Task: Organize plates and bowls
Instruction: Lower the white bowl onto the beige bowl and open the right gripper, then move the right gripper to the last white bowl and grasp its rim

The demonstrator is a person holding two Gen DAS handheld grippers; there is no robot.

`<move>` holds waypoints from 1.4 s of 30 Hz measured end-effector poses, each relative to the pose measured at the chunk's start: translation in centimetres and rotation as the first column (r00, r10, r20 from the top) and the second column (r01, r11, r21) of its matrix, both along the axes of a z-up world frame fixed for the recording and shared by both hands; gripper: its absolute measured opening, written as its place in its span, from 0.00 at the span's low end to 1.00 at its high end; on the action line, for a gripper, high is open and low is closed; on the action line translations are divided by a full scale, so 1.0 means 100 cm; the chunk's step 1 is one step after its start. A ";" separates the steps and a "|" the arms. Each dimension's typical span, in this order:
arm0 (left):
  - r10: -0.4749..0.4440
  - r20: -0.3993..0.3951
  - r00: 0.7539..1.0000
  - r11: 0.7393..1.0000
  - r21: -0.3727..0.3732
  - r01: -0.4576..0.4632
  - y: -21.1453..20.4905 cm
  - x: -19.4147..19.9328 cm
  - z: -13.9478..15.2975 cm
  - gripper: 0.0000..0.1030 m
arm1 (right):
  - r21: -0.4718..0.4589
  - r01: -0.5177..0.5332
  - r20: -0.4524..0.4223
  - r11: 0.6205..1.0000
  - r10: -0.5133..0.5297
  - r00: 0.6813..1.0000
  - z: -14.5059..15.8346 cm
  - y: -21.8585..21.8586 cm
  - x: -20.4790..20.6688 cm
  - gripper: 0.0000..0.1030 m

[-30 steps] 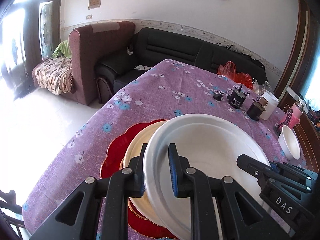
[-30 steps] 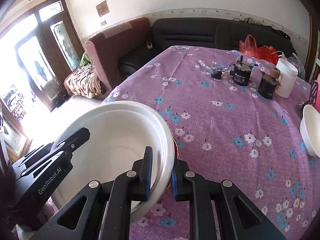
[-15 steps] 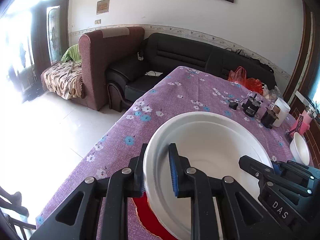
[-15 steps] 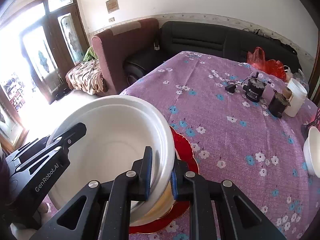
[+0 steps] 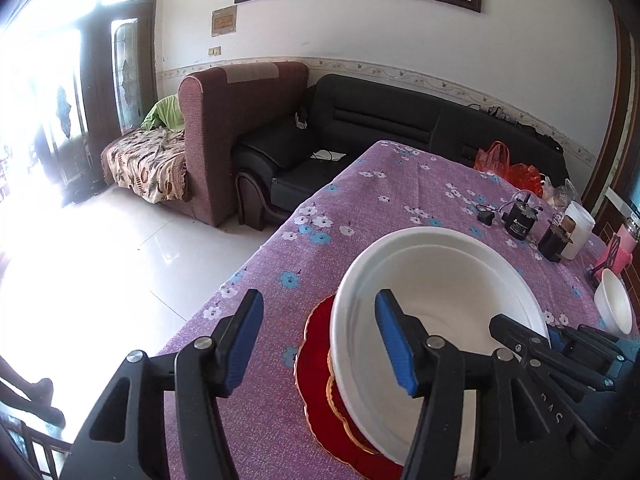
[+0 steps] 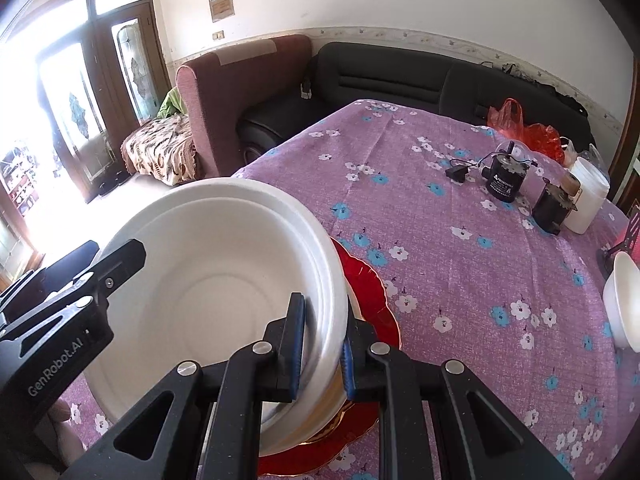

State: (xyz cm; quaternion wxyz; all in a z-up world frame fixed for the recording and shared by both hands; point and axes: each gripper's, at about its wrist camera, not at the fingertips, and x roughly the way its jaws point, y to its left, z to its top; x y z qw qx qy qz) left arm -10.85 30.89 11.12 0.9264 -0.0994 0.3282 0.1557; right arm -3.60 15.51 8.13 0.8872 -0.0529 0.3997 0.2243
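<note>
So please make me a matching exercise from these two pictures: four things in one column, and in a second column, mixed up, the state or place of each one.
Column 1:
1. left gripper
2. right gripper
3. red plate
4. small white bowl

Column 2:
A. lies on the purple cloth under the big white bowl
B. jaws apart and opening, pads off the rim
C. stands alone at the right edge of the table
D. clamped on the rim of the big white bowl

Pairs: 1-B, 2-D, 3-A, 4-C
</note>
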 end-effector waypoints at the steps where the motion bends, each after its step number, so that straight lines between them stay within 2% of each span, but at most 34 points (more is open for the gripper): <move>1: 0.006 0.003 1.000 1.000 -0.012 -0.006 0.003 -0.002 0.000 0.56 | -0.001 -0.001 0.002 1.000 0.001 1.000 0.000 0.001 0.000 0.17; 11: 0.014 0.008 1.000 0.998 -0.054 -0.014 0.013 -0.016 -0.003 0.57 | -0.089 -0.023 0.057 0.996 0.028 0.998 0.009 0.016 -0.011 0.16; 18: 0.011 0.018 1.000 0.997 -0.075 -0.009 0.015 -0.019 -0.001 0.57 | -0.058 0.007 0.078 0.998 -0.003 0.997 0.011 0.011 -0.012 0.18; 20: 0.011 0.026 1.000 0.997 -0.083 -0.009 0.018 -0.022 0.002 0.57 | -0.013 -0.009 0.069 1.000 0.010 0.998 0.013 0.008 -0.012 0.30; 22: 0.014 0.032 0.999 0.997 -0.080 -0.011 0.018 -0.025 0.004 0.58 | 0.017 -0.001 0.084 1.000 -0.001 0.997 0.016 0.004 -0.013 0.64; 24: 0.016 0.035 0.999 0.997 -0.079 -0.013 0.019 -0.027 0.004 0.58 | 0.042 0.016 0.115 0.999 -0.021 0.993 0.020 -0.001 -0.016 0.73; 25: 0.017 0.036 0.999 0.997 -0.080 -0.014 0.019 -0.027 0.004 0.58 | 0.058 0.017 0.120 0.998 -0.024 0.992 0.021 -0.003 -0.016 0.73; 29: 0.016 0.040 0.999 0.997 -0.075 -0.013 0.019 -0.029 0.005 0.58 | 0.115 0.055 0.152 0.992 -0.073 0.986 0.027 -0.016 -0.020 0.73; 32: 0.009 0.050 0.999 0.998 -0.063 -0.006 0.016 -0.033 0.007 0.58 | 0.107 0.110 0.173 0.988 -0.127 0.977 0.032 -0.026 -0.020 0.70; 33: 0.006 0.054 0.999 0.998 -0.062 -0.003 0.014 -0.034 0.008 0.58 | 0.110 0.123 0.170 0.986 -0.140 0.975 0.032 -0.030 -0.020 0.56; 34: 0.005 0.056 0.998 0.998 -0.062 -0.001 0.014 -0.035 0.008 0.58 | 0.102 0.133 0.151 0.986 -0.147 0.977 0.030 -0.033 -0.017 0.35; 35: 0.004 0.057 0.998 0.998 -0.063 0.000 0.013 -0.035 0.008 0.59 | 0.095 0.140 0.126 0.986 -0.151 0.980 0.026 -0.035 -0.014 0.29; 38: -0.004 0.054 0.999 0.998 -0.064 0.007 0.009 -0.035 0.008 0.59 | 0.097 0.159 0.050 0.982 -0.165 0.985 0.010 -0.041 -0.004 0.21; 42: -0.008 0.052 0.999 0.998 -0.060 0.011 0.007 -0.035 0.008 0.59 | 0.133 0.170 -0.008 0.977 -0.170 0.985 -0.004 -0.048 0.001 0.20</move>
